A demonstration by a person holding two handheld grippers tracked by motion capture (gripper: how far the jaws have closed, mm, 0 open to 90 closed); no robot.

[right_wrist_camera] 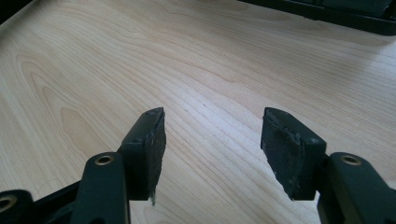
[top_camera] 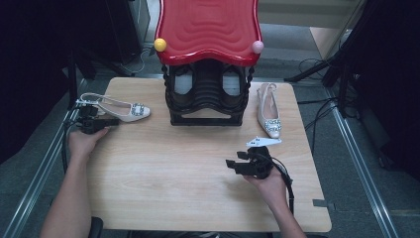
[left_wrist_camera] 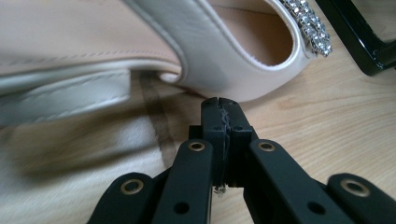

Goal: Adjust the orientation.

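A person is sitting at a light wooden table [top_camera: 198, 188] with a gripper in each hand. The left gripper [top_camera: 106, 121] is lying low at the table's left edge, just beside the heel end of a white shoe [top_camera: 119, 109] that is resting on its side there, its jewelled buckle pointing toward the middle of the table. In the left gripper view its jaws are pressed together with nothing between them, and their tips are sitting right up against the white shoe [left_wrist_camera: 224, 56], at its side just below the opening; whether they are touching the leather I cannot tell.

The right gripper [top_camera: 233, 164] is resting near the table's right front, well apart from both shoes, pointing left across the bare wood. Its jaws are standing spread wide in the right gripper view [right_wrist_camera: 210, 135], with only table grain showing between them.

A second shoe [top_camera: 269, 111] of the same kind is lying on the right side of the table, toe toward the person. Between the two shoes, at the back of the table, a black rack [top_camera: 208, 94] with a red wavy top [top_camera: 208, 27] is standing.
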